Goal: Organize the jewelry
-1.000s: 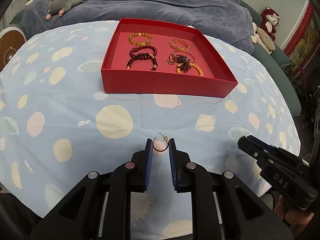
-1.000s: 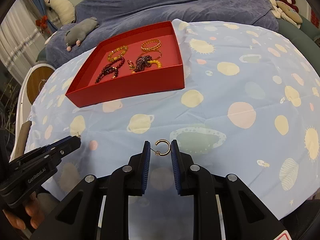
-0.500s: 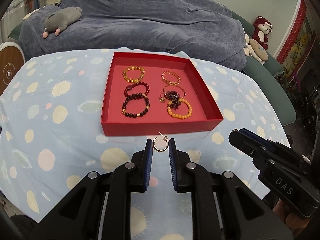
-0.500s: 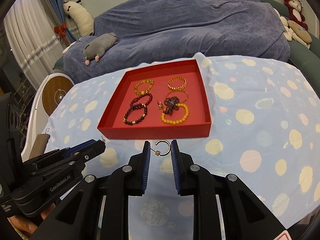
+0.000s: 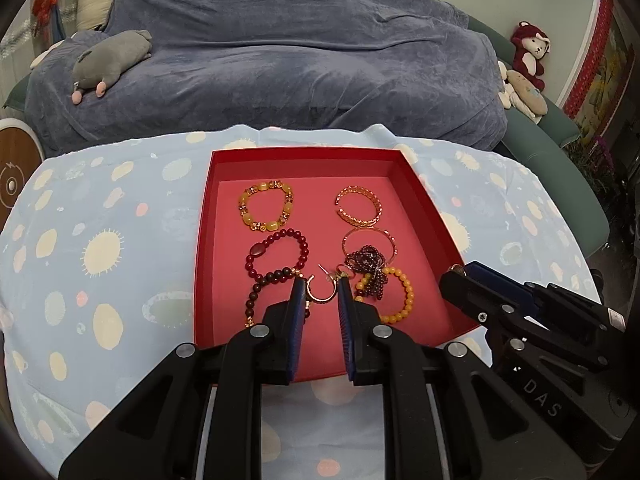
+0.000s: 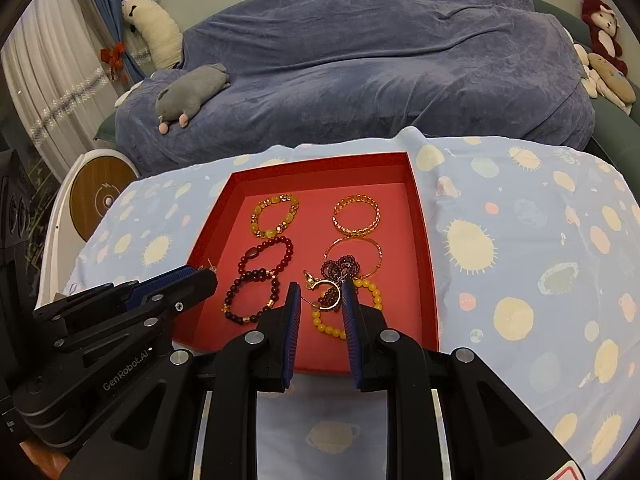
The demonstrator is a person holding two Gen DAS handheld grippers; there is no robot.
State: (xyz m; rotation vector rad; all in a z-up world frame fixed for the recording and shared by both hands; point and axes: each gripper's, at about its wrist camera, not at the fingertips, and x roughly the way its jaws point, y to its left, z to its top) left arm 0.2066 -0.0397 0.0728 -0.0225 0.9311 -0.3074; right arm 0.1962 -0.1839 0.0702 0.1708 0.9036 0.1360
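Observation:
A red tray [image 5: 203,240] [image 6: 424,240] on the spotted cloth holds several bead bracelets and gold bangles. My left gripper [image 5: 319,292] is shut on a gold hoop earring [image 5: 321,293] and holds it over the tray's near middle, beside a dark bead bracelet [image 5: 260,286]. My right gripper [image 6: 320,298] is shut on a second gold hoop earring [image 6: 326,296] and holds it over the yellow bead bracelet [image 6: 374,294] and purple beads [image 6: 340,268]. Each gripper shows in the other's view, the right one [image 5: 460,280] and the left one [image 6: 200,276].
The tray sits on a round table under a light blue cloth [image 5: 100,248]. Behind it is a sofa under a blue-grey cover [image 5: 280,60] with a grey plush toy [image 5: 112,60]. More plush toys [image 5: 528,52] lie at the right.
Both grippers have moved forward and up from above the cloth to over the tray, each still holding its earring.

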